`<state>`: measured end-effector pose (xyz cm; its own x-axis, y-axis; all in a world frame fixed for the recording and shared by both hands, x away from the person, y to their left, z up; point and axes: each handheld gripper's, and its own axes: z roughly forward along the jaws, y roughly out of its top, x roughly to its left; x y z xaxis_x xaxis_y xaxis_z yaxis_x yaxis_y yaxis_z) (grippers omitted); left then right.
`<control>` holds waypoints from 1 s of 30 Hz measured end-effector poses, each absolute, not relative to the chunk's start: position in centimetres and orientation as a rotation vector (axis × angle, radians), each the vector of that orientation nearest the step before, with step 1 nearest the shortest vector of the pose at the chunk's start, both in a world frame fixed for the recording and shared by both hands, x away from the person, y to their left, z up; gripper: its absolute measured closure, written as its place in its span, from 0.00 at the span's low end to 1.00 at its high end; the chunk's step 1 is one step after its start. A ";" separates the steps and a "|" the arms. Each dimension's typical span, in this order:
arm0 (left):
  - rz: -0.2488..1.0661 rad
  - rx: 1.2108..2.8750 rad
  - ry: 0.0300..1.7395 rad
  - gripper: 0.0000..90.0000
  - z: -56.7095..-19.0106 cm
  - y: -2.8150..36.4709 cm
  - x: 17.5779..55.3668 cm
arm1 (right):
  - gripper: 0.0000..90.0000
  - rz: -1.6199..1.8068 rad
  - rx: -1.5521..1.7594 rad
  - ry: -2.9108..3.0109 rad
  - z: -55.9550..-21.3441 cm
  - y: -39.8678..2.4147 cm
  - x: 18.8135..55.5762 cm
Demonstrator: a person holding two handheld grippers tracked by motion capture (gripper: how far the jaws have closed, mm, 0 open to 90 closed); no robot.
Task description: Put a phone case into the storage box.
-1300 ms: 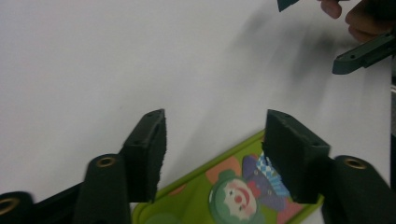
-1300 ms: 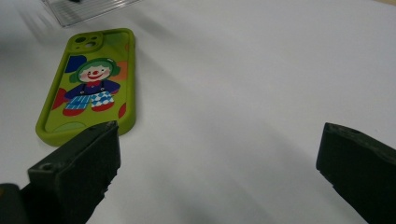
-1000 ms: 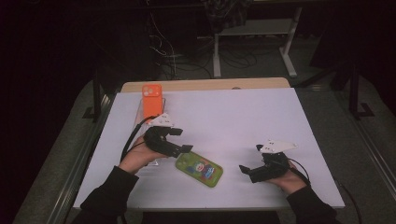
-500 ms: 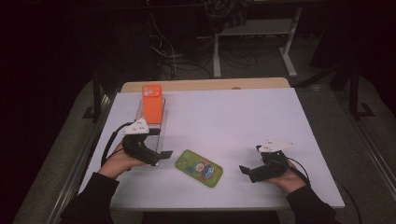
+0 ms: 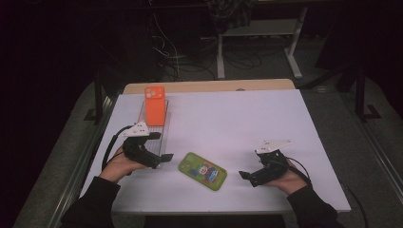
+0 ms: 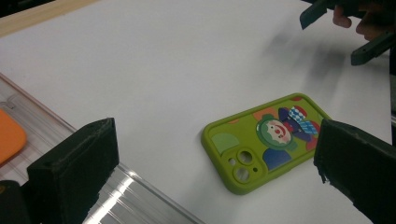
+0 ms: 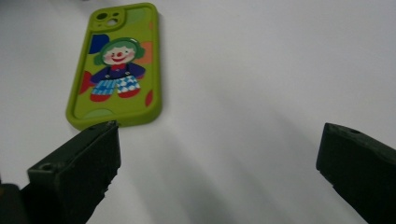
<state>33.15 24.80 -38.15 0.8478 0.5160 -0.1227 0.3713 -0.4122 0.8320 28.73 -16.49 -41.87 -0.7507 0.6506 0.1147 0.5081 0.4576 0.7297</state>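
White table [image 5: 247,118]: orange case [image 5: 155,105] in clear tray [image 5: 164,130]

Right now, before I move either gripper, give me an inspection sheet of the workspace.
Surface: white table top, wooden strip along the far edge.
Job's things: green phone case with a clown picture lying flat, camera cut-outs up; orange phone case resting on a clear plastic tray.
Clutter: nothing seen.
Grippers: left gripper open, jaws over the tray's near end; right gripper open, empty, beside the green case.
Cables: black cable loops from the left gripper.
Surroundings: dark room, white desk frame behind.
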 end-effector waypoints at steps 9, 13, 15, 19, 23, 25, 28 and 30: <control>0.196 2.060 0.652 0.00 -38.2 24.6 33.0 | 0.00 1.182 0.955 2.585 -40.7 -14.0 29.3; 0.200 2.068 0.651 0.00 -38.2 24.5 33.0 | 0.00 1.184 0.940 2.597 -40.1 -12.8 29.6; 0.200 2.070 0.651 0.00 -38.2 24.5 33.0 | 0.00 1.184 0.924 2.608 -39.8 -12.2 29.8; 0.195 2.072 0.656 0.00 -38.2 24.5 33.0 | 0.00 1.187 0.912 2.603 -39.3 -11.1 30.0; 0.194 2.075 0.661 0.00 -38.2 24.5 33.0 | 0.00 1.212 0.899 2.607 -39.0 -10.3 30.4; 0.194 2.077 0.657 0.00 -38.3 24.5 33.0 | 0.00 1.223 0.897 2.608 -38.7 -9.9 30.6; 0.194 2.078 0.655 0.00 -38.3 24.4 33.0 | 0.00 1.243 0.888 2.604 -38.4 -9.2 30.9; 0.196 2.082 0.655 0.00 -38.3 24.4 33.1 | 0.00 1.246 0.876 2.610 -38.3 -8.7 31.0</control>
<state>33.05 24.40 -38.30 0.8463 0.5215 -0.1087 0.3762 -0.4406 0.8150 31.00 -8.67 -38.31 -0.8254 0.5481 0.1351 0.4498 0.4939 0.7442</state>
